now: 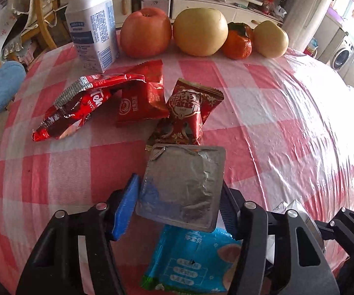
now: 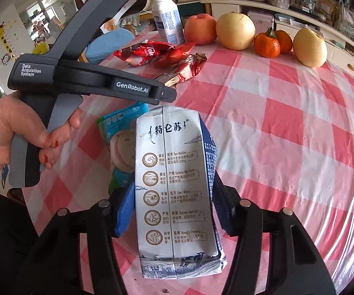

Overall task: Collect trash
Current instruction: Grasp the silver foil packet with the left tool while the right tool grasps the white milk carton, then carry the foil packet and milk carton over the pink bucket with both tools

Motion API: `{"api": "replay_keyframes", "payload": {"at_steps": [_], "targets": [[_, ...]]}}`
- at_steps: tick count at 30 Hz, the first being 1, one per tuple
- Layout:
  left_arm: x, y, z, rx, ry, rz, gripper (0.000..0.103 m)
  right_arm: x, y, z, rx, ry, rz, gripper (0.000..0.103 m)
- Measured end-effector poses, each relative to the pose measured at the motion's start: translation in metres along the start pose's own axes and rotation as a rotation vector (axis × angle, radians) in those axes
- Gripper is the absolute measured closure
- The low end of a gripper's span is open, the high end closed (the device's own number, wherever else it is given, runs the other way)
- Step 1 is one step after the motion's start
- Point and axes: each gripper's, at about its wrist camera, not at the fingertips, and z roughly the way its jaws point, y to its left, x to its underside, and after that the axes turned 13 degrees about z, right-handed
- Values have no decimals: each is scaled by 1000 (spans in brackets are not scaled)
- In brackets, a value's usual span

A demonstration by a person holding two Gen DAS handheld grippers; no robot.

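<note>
Milk carton (image 2: 177, 191) sits clamped in the right gripper (image 2: 172, 201) jaws, angled down; the left gripper (image 1: 177, 196) jaws pinch a foil packet (image 1: 182, 186); only the right view shows the hand (image 2: 17, 135).

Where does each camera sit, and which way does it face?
Left wrist: on the left gripper, looking down over the foil packet between its fingers.
Right wrist: on the right gripper, facing the milk carton; a hand shows.
Shared: red wrappers, fruit, white bottle, blue packet.
</note>
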Motion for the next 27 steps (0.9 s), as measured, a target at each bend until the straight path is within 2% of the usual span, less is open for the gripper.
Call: {"api": "replay_keyframes", "payload": {"at_steps": [6,14,27], "targets": [[14,7,-7,-2,-7,-12,42,1,1,-2,12,-12,-8,46],[28,22,-29,-6,-55,-39,42,1,-2,-7,13,-37,12,47],[55,39,-80,-5,-159,-83,42,-3,-13,-24,-25,-137,128,47]]}}
